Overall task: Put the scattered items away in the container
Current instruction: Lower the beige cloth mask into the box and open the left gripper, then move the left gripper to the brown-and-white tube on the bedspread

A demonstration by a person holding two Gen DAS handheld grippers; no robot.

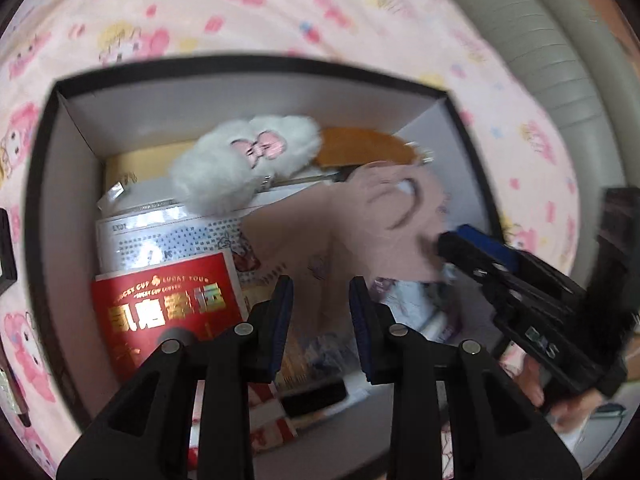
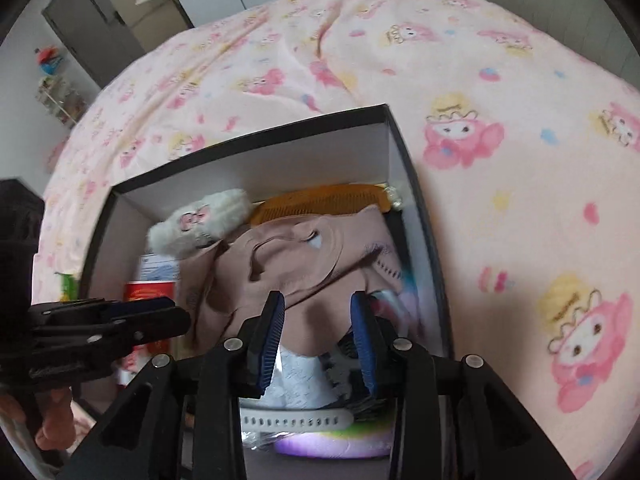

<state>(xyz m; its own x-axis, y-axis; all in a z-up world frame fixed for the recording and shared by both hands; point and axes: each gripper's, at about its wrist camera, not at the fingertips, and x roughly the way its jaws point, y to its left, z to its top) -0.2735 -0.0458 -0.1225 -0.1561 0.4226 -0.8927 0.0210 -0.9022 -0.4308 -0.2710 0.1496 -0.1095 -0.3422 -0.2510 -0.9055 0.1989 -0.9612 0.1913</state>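
Observation:
A black box with white inner walls [image 1: 84, 120] [image 2: 280, 160] sits on the bed and holds several items. Inside lie a white fluffy hair clip with a pink bow [image 1: 248, 160] [image 2: 196, 224], an orange comb [image 1: 364, 148] [image 2: 324, 200], a pink cloth [image 1: 372, 224] [image 2: 304, 264], a red packet [image 1: 168, 308] and printed packets. My left gripper [image 1: 320, 320] is open and empty above the box. My right gripper [image 2: 318, 328] is open over the pink cloth; it also shows in the left wrist view [image 1: 452, 244], its tip at the cloth.
The box rests on a pink cartoon-print blanket [image 2: 500, 140] [image 1: 240, 8]. A white watch strap [image 2: 296, 420] and a purple soft item [image 2: 332, 444] lie in the box's near end. A grey padded headboard [image 1: 560, 40] borders the bed. Doors and a shelf [image 2: 60, 96] stand far left.

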